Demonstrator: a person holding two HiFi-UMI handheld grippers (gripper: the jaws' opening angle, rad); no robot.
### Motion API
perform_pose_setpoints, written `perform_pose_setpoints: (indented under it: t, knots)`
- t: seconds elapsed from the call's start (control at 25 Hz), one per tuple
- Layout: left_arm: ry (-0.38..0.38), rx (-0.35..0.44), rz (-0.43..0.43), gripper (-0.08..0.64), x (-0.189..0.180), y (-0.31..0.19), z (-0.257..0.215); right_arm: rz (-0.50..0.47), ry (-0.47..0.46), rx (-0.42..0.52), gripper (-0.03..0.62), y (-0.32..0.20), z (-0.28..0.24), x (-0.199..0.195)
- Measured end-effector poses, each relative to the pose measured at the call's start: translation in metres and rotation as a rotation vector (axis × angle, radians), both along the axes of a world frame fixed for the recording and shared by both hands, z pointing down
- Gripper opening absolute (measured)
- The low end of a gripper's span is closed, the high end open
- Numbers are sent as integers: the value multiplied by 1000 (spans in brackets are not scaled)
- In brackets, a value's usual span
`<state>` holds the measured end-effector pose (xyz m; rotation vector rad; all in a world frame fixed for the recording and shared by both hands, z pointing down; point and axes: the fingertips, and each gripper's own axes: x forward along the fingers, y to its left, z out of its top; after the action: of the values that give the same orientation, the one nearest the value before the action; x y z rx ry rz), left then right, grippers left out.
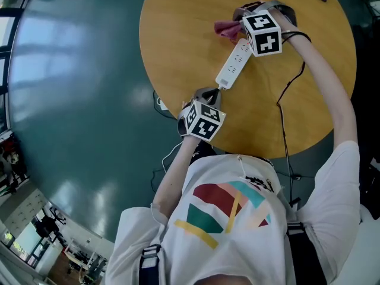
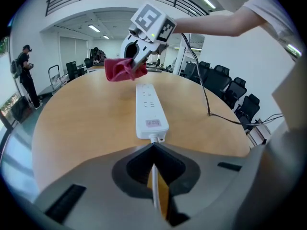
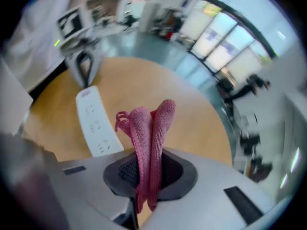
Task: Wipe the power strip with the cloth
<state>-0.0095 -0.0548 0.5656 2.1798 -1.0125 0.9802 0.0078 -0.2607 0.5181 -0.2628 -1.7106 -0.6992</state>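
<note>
Bright, even indoor light. Ceiling strips [image 2: 96, 28] glow at the upper left of the left gripper view. Pale glare patches lie on the floor [image 1: 77, 70] at the head view's left. All views bulge fisheye-style, with dark corners. The right gripper view is motion-blurred, its windows [image 3: 225, 47] at upper right blown out; the cloth [image 3: 148, 128] at centre is fairly sharp.

White power strip [image 1: 233, 64] flat, pink cloth [image 1: 226, 28] bunched

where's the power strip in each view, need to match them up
Head view: power strip lies diagonally, upper middle of the table.
Left gripper view: centre, just beyond the left tool clamping its cord.
Right gripper view: left of centre.
Shared landmark: pink cloth in the right tool, by the strip's cordless end.
</note>
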Motion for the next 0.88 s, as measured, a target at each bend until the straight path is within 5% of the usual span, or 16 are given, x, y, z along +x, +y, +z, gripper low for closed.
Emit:
perform_pose_setpoints:
  t: [0.12,0.24,0.56,0.88]
  knots:
    - [-4,1,1,43,3,0,0,513,-212,-252,40,-18,-4,11]
    - [-5,-1,-1,43,3,1,-1,749,-256,-404,40,-18,-1,25]
    - [-20,8,-11,43,1,2,-3,894,-283,-588,38,-1,5,25]
    - [-25,19,-20,43,1,2,-4,876,-220,-561,40,15,7,34]
